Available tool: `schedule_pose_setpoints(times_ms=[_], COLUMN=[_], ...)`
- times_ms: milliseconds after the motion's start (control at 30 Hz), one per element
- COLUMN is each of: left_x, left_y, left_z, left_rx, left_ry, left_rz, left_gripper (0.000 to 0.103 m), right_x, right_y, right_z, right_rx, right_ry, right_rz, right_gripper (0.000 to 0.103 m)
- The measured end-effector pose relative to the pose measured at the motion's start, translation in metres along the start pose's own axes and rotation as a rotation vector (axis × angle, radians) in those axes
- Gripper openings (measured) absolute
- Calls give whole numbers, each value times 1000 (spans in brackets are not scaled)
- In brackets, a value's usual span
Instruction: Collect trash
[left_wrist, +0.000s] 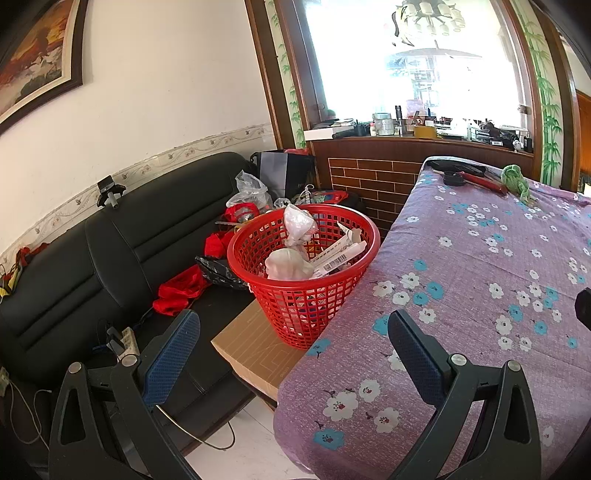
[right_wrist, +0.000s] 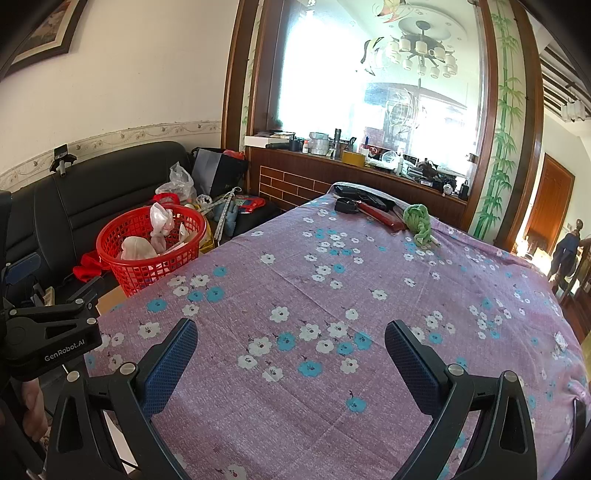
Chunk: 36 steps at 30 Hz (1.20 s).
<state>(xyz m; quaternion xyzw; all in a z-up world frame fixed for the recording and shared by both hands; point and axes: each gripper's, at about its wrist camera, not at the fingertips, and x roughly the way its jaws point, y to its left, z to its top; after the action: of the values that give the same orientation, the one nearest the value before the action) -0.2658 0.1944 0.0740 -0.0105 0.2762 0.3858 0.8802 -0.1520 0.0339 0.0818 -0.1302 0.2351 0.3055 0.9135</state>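
Hovering empty, both grippers gape beside red basket (left_wrist: 303, 273).

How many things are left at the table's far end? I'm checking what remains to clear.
4, all clustered there: a green crumpled cloth on the right, a red flat object beside it, a black round item to the left, a black flat item behind. More may be hidden.

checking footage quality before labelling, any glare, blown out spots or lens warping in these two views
Left wrist view: the large window is blown out white, wood frame bowed by fisheye, corners vignetted black; red plastic mesh basket sharp and evenly lit. Right wrist view: same window overexposed, purple floral tablecloth bulges, bright doorway at right; both open hand-held grippers in focus.
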Motion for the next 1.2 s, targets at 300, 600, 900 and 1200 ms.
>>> schedule_pose_setpoints(times_ms=[300, 600, 900, 1200], left_x=[5, 11, 35, 63], left_y=[-15, -117, -270, -297], left_z=[2, 27, 24, 20], left_rx=[31, 193, 373, 383], left_ry=[0, 77, 336, 423], left_rz=[-14, -287, -575, -597], left_gripper=[101, 101, 101, 103], right_x=[2, 17, 24, 38], right_y=[-5, -109, -232, -250], right_z=[-4, -22, -66, -80], right_rx=[12, 220, 432, 452], right_ry=[10, 155, 367, 443], right_rz=[-3, -234, -494, -466], right_gripper=[103, 103, 102, 102])
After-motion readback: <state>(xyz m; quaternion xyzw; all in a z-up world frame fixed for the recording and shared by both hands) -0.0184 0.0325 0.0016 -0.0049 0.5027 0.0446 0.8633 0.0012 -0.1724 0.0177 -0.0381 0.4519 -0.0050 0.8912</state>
